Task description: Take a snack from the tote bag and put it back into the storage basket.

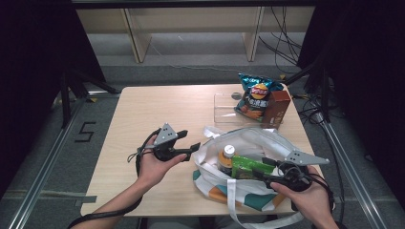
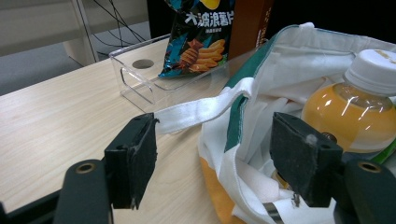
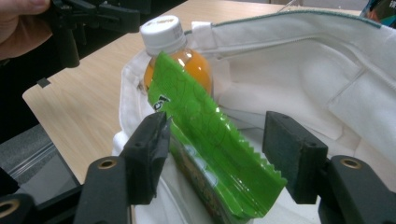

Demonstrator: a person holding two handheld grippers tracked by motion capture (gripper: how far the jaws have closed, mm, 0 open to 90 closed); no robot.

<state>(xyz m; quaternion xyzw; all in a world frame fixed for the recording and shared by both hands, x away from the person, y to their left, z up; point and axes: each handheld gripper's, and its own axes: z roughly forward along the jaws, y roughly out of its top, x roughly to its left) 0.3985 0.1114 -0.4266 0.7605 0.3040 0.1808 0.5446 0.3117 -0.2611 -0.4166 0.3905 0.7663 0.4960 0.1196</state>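
Observation:
A white tote bag [image 1: 267, 140] with green trim lies open at the table's front right. In it stands an orange drink bottle [image 1: 227, 158] with a white cap [image 3: 161, 31], and against that leans a green snack packet [image 3: 205, 135]. My right gripper [image 3: 219, 149] reaches into the bag from the right, open. The packet lies between its jaws and brushes the left pad [image 3: 156, 140], with a gap at the right pad. My left gripper [image 2: 217, 158] is open at the bag's left rim, where the white strap [image 2: 201, 109] and rim cloth lie between its jaws without being pressed.
A clear plastic tray [image 1: 224, 109] sits at the back right of the table [image 1: 157, 105]. A blue chips bag [image 1: 255, 95] and a brown box [image 1: 276, 109] stand at its right end. Cables and shelf legs are on the floor beyond.

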